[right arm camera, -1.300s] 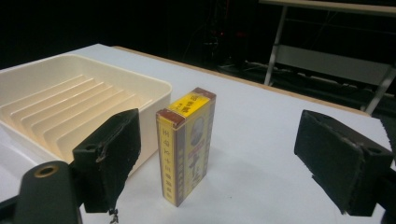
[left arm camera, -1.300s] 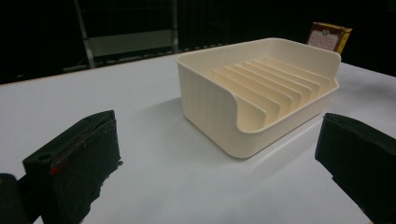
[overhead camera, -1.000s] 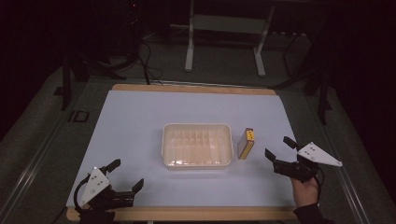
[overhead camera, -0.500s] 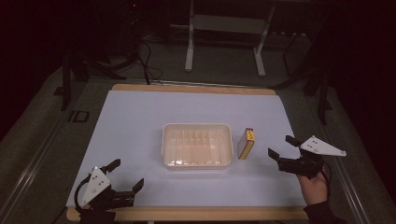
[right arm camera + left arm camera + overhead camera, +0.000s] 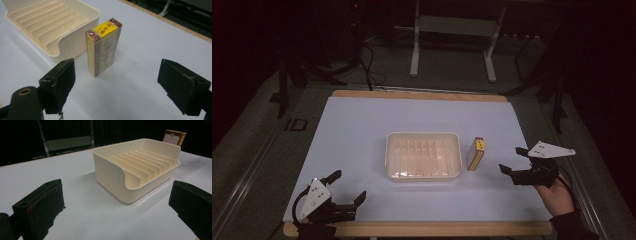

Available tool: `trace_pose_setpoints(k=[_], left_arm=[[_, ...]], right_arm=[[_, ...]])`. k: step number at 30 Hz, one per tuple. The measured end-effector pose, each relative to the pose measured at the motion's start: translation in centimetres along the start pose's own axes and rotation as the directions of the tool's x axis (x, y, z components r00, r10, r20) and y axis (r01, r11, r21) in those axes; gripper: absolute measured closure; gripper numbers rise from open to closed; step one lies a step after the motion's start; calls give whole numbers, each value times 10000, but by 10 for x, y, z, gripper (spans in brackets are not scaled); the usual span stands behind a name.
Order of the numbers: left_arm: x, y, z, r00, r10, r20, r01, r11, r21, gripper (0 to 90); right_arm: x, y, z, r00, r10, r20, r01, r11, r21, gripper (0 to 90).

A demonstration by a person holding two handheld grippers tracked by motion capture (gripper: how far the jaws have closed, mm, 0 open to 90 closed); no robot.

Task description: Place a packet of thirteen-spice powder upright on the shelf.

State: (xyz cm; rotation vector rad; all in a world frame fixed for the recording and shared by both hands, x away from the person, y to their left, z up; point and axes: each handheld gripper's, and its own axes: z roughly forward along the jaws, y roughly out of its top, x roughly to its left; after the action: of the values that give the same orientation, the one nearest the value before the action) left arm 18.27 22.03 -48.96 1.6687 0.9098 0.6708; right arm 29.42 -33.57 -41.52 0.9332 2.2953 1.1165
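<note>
Black jaws of the right gripper (image 5: 117, 82) stand wide apart, holding nothing, the upright yellow box (image 5: 103, 50) just ahead between them. Its far face is hidden. Beside it sits the cream tray (image 5: 423, 155). The left gripper (image 5: 348, 188), also spread, waits near the table's (image 5: 362, 120) front edge.

table: white top (image 5: 362, 130), pale wooden edge at far (image 5: 419, 94) and near side | floor: grey-green, dark around the table | stand: light metal frame with two legs (image 5: 414, 55) behind the table | cables: black, trailing on the floor at far left (image 5: 369, 62)
</note>
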Motion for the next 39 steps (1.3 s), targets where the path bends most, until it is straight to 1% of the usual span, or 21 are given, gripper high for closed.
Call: trace_pose_setpoints(k=[1,4,7,10,12,14,16,18,19,20,21,22,23,25,26,28,31,33,37,38,39], left_arm=[[0,0,0,10000,10,7,-10,10000,20,0],[0,0,0,10000,5,22,-5,10000,28,0],[-1,0,0,10000,10,33,-10,10000,27,0],[-1,0,0,10000,16,35,-16,10000,27,0],[-1,0,0,10000,22,34,-23,10000,41,0],[-1,0,0,10000,9,53,-9,10000,40,0],[-1,0,0,10000,15,75,-16,10000,44,0],[-1,0,0,10000,26,88,-27,10000,60,0],[-1,0,0,10000,22,85,-22,10000,62,0],[-1,0,0,10000,16,81,-16,10000,57,0],[-1,0,0,10000,17,79,-18,10000,53,0],[-1,0,0,10000,18,84,-18,10000,54,1],[-1,0,0,10000,19,91,-19,10000,54,1],[-1,0,0,9999,24,101,-25,10000,67,0],[-1,0,0,9999,27,111,-28,10000,68,0],[-1,0,0,9999,50,115,-51,9999,90,0],[-1,0,0,9999,50,106,-51,9999,100,0],[-1,0,0,9999,27,105,-28,10000,79,1],[-1,0,0,9999,15,109,-16,10000,74,0],[-1,0,0,9999,18,113,-19,10000,81,1],[-1,0,0,9999,26,120,-27,10000,87,0]], right_arm=[[0,1,0,10000,-20,-62,20,10000,95,147],[-3,5,1,9985,-175,-519,203,9983,546,146],[-3,8,3,9948,-460,-905,554,9930,1043,146],[-3,11,5,9902,-376,-1346,597,9847,1640,146],[-4,13,6,9879,-407,-1497,690,9795,1892,146],[-5,15,6,9847,-565,-1650,915,9728,2129,146],[-4,17,7,9776,-760,-1962,1220,9644,2345,140],[-2,19,8,9697,-1107,-2177,1673,9504,2620,137],[-1,19,9,9641,-1133,-2401,1794,9447,2744,136],[0,20,10,9559,-1221,-2671,2008,9354,2911,138],[1,20,11,9497,-1346,-2827,2227,9251,3075,139],[2,21,12,9460,-1308,-2966,2285,9181,3239,140],[2,21,13,9421,-1225,-3121,2303,9130,3368,141],[1,22,15,9353,-1221,-3322,2432,9036,3525,141],[1,22,16,9318,-1147,-3445,2470,8956,3700,143],[1,22,18,9276,-1115,-3565,2579,8815,3956,146],[0,23,20,9208,-947,-3783,2633,8666,4240,150],[2,24,22,9139,-1019,-3930,2866,8475,4468,152],[6,26,25,8951,-1231,-4285,3408,8086,4796,152],[8,26,25,8905,-1259,-4373,3537,7961,4911,154],[9,27,26,8854,-1285,-4466,3649,7875,4967,165]])
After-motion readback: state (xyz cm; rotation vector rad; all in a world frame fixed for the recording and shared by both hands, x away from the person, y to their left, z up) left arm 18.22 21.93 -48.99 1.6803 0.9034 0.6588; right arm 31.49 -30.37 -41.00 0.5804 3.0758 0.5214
